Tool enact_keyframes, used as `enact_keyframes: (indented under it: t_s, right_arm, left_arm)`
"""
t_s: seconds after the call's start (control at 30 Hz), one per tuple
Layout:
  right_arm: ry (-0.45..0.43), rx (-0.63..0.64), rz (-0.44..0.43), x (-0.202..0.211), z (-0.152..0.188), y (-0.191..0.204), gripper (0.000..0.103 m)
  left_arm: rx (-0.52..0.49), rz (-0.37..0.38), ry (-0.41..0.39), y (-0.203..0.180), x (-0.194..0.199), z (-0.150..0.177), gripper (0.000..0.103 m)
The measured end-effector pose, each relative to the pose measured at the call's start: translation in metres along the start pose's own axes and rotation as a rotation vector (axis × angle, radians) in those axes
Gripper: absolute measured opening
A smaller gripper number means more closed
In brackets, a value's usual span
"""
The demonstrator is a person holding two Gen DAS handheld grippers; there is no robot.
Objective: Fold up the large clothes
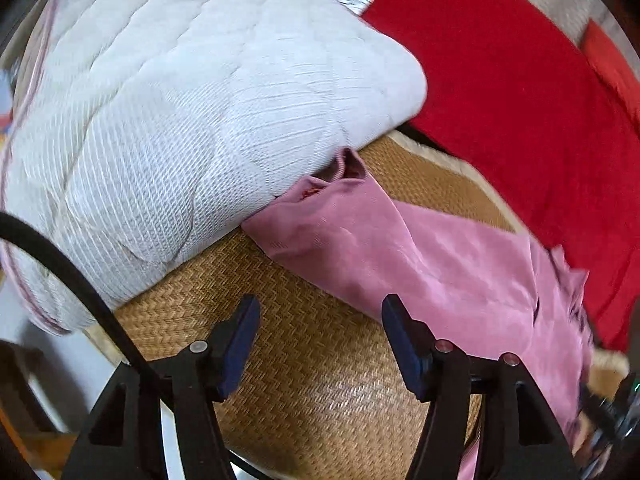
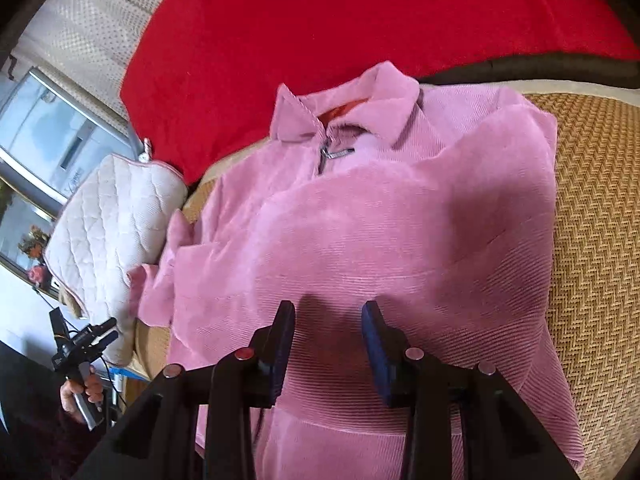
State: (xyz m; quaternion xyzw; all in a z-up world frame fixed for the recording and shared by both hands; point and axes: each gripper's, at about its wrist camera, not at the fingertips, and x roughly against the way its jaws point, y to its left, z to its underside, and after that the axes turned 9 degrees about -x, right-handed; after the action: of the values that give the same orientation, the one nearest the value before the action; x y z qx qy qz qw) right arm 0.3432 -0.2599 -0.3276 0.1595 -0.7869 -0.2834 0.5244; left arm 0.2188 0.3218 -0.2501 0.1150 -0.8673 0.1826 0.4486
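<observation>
A pink corduroy jacket (image 2: 360, 232) lies on a woven straw mat (image 2: 600, 220), collar and zip at the far end, both sleeves folded over the front. My right gripper (image 2: 329, 312) is open and empty, just above the jacket's lower half. My left gripper (image 1: 318, 308) is open and empty over bare mat (image 1: 320, 380), beside the jacket's sleeve (image 1: 400, 248), whose cuff reaches the quilt. The left gripper also shows in the right wrist view (image 2: 108, 330), off the mat's left edge.
A folded white quilt (image 1: 180, 120) lies on the mat's left side, also in the right wrist view (image 2: 108, 232). A red blanket (image 2: 320, 32) covers the far side behind the jacket (image 1: 520, 100). A cabinet with glass stands at far left (image 2: 48, 128).
</observation>
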Motion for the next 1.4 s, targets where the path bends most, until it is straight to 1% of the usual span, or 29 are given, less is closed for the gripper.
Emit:
enact_keyframes:
  t_s: [0.07, 0.13, 0.2, 0.23, 0.3, 0.33, 0.37, 0.4, 0.47, 0.53, 0.57, 0.6, 0.63, 0.67, 0.73, 0.83, 0.9, 0.97, 1.07, 1.17, 1.2, 1.23, 1.33, 1.4]
  right_arm:
    - [-0.005, 0.015, 0.021, -0.003, 0.001, 0.004, 0.038]
    - [-0.012, 0.035, 0.033, -0.001, 0.001, 0.008, 0.038]
    - [-0.014, 0.037, 0.033, -0.002, 0.001, 0.008, 0.038]
    - [-0.013, 0.034, 0.033, 0.000, 0.000, 0.007, 0.038]
    - [-0.013, 0.022, 0.029, 0.000, -0.001, 0.004, 0.039]
    - [-0.014, 0.020, 0.028, -0.001, -0.002, 0.003, 0.039]
    - [-0.015, 0.020, 0.029, -0.001, -0.002, 0.003, 0.039]
    - [-0.015, 0.022, 0.033, -0.001, -0.003, 0.002, 0.039]
    - [-0.019, 0.028, 0.037, -0.002, -0.003, 0.003, 0.039]
    - [-0.020, 0.032, 0.040, -0.002, -0.003, 0.003, 0.039]
    - [-0.022, 0.033, 0.039, -0.002, -0.003, 0.003, 0.039]
    - [-0.025, 0.033, 0.038, -0.002, -0.003, 0.002, 0.039]
    - [-0.027, 0.034, 0.037, -0.003, -0.003, 0.003, 0.039]
    - [-0.030, 0.036, 0.038, -0.003, -0.003, 0.003, 0.039]
    - [-0.038, 0.047, 0.040, -0.002, -0.002, 0.004, 0.039]
    - [-0.044, 0.058, 0.041, -0.002, -0.001, 0.004, 0.039]
    - [-0.046, 0.057, 0.039, -0.001, -0.001, 0.004, 0.039]
    - [-0.048, 0.052, 0.037, 0.001, -0.001, 0.004, 0.039]
    - [-0.054, 0.037, 0.033, 0.003, -0.002, 0.002, 0.039]
    - [-0.070, 0.022, 0.025, 0.010, -0.004, -0.001, 0.039]
    - [-0.078, 0.015, 0.020, 0.013, -0.005, -0.002, 0.039]
    - [-0.085, 0.008, 0.014, 0.016, -0.006, -0.003, 0.039]
    - [-0.128, -0.019, -0.006, 0.031, -0.011, -0.008, 0.039]
    - [-0.157, -0.044, -0.017, 0.040, -0.016, -0.013, 0.039]
  left_arm:
    - [0.053, -0.006, -0.023, 0.009, -0.007, 0.001, 0.068]
    - [0.067, -0.012, -0.043, 0.012, -0.016, -0.001, 0.069]
    - [0.073, -0.036, -0.018, 0.013, -0.030, -0.002, 0.070]
    - [0.090, -0.029, -0.006, 0.016, -0.037, -0.002, 0.070]
    - [0.127, -0.028, -0.009, 0.019, -0.049, -0.004, 0.070]
    - [0.149, -0.046, -0.017, 0.022, -0.055, -0.006, 0.070]
    - [0.168, -0.058, -0.027, 0.025, -0.059, -0.008, 0.070]
    - [0.190, -0.066, -0.065, 0.027, -0.060, -0.009, 0.070]
    - [0.205, -0.073, -0.100, 0.029, -0.062, -0.012, 0.070]
    - [0.211, -0.095, -0.128, 0.029, -0.065, -0.015, 0.070]
    - [0.211, -0.094, -0.144, 0.027, -0.065, -0.016, 0.054]
    - [0.205, -0.084, -0.158, 0.026, -0.067, -0.017, 0.041]
    - [0.192, -0.079, -0.155, 0.024, -0.069, -0.018, 0.024]
    - [0.181, -0.077, -0.155, 0.021, -0.070, -0.019, 0.018]
    - [0.156, -0.046, -0.186, 0.015, -0.065, -0.019, 0.006]
    - [0.086, -0.003, -0.257, 0.002, -0.049, -0.022, 0.005]
    - [0.023, 0.047, -0.297, -0.012, -0.033, -0.024, 0.005]
    - [-0.073, 0.065, -0.310, -0.036, -0.018, -0.030, 0.005]
    - [-0.173, 0.106, -0.309, -0.068, 0.001, -0.038, 0.005]
    - [-0.287, 0.165, -0.329, -0.116, 0.022, -0.043, 0.005]
    - [-0.340, 0.190, -0.329, -0.141, 0.032, -0.042, 0.005]
    - [-0.373, 0.204, -0.325, -0.157, 0.038, -0.045, 0.005]
    - [-0.491, 0.282, -0.310, -0.221, 0.064, -0.039, 0.005]
    - [-0.562, 0.348, -0.290, -0.269, 0.071, -0.029, 0.005]
